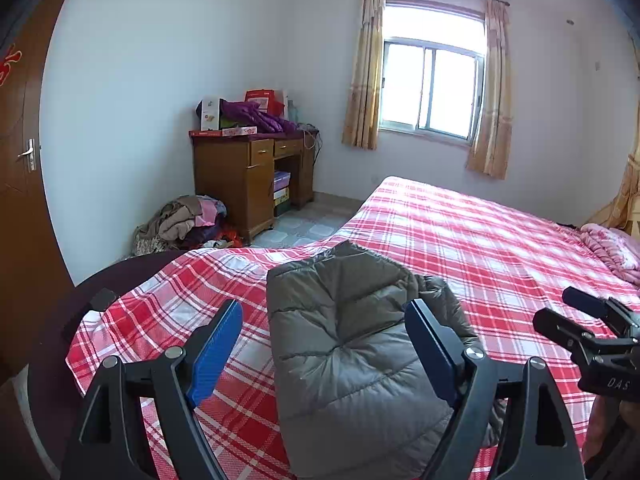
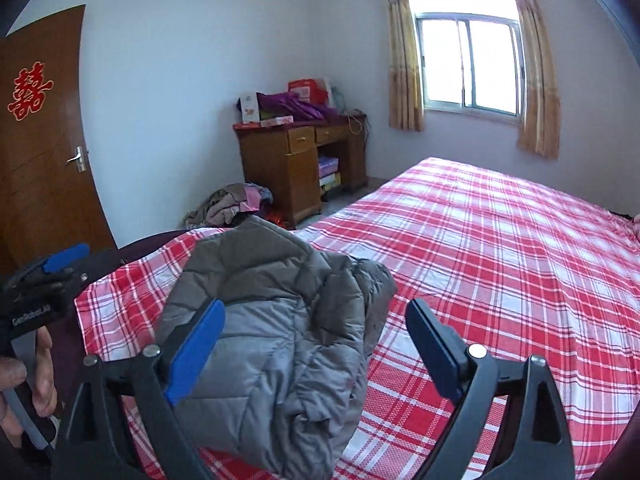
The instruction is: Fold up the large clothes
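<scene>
A grey quilted jacket (image 1: 352, 344) lies folded into a compact bundle on the red plaid bed sheet (image 1: 480, 248), near the bed's near left corner. In the left wrist view my left gripper (image 1: 324, 312) hovers over it, its blue pads (image 1: 216, 352) wide apart and clear of the fabric. In the right wrist view the jacket (image 2: 280, 300) sits low and left of centre, and my right gripper (image 2: 316, 308) stands open above it with nothing held. Each gripper also shows in the other's view: the right gripper (image 1: 568, 314) at the right edge, the left gripper (image 2: 60, 270) at the left with a hand on its handle.
A wooden desk (image 1: 244, 176) piled with boxes and purple clothing stands against the far wall. A heap of clothes (image 1: 184, 220) lies on the floor beside it. A brown door (image 2: 44, 152) is at the left, and a pink quilt (image 1: 612, 248) lies on the bed's right side.
</scene>
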### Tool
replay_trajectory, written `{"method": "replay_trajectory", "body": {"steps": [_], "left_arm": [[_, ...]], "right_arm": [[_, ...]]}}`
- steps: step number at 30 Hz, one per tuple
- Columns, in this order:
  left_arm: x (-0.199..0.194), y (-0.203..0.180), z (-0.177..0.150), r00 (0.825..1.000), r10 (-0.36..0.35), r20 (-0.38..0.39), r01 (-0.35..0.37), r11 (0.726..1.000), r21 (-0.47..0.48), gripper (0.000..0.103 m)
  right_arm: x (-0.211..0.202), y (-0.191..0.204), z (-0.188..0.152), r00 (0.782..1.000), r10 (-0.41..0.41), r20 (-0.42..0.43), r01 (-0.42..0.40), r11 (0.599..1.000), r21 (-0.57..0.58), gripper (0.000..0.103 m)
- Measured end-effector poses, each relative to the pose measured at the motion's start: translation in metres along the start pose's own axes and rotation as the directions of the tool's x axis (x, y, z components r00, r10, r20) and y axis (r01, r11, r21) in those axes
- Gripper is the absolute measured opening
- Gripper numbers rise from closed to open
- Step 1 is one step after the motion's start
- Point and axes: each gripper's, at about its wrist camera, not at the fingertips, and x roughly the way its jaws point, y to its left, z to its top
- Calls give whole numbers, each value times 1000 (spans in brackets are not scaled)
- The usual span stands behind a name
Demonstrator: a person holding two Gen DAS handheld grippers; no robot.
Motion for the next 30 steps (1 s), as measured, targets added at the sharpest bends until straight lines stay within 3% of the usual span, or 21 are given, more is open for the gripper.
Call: {"method": "replay_trajectory", "body": {"steps": [30], "left_arm": [[-3, 4, 0, 1000, 7, 2, -7, 1000, -15, 84]], "right_arm": [[-10, 6, -2, 1000, 25, 14, -25, 1000, 6, 94]]}}
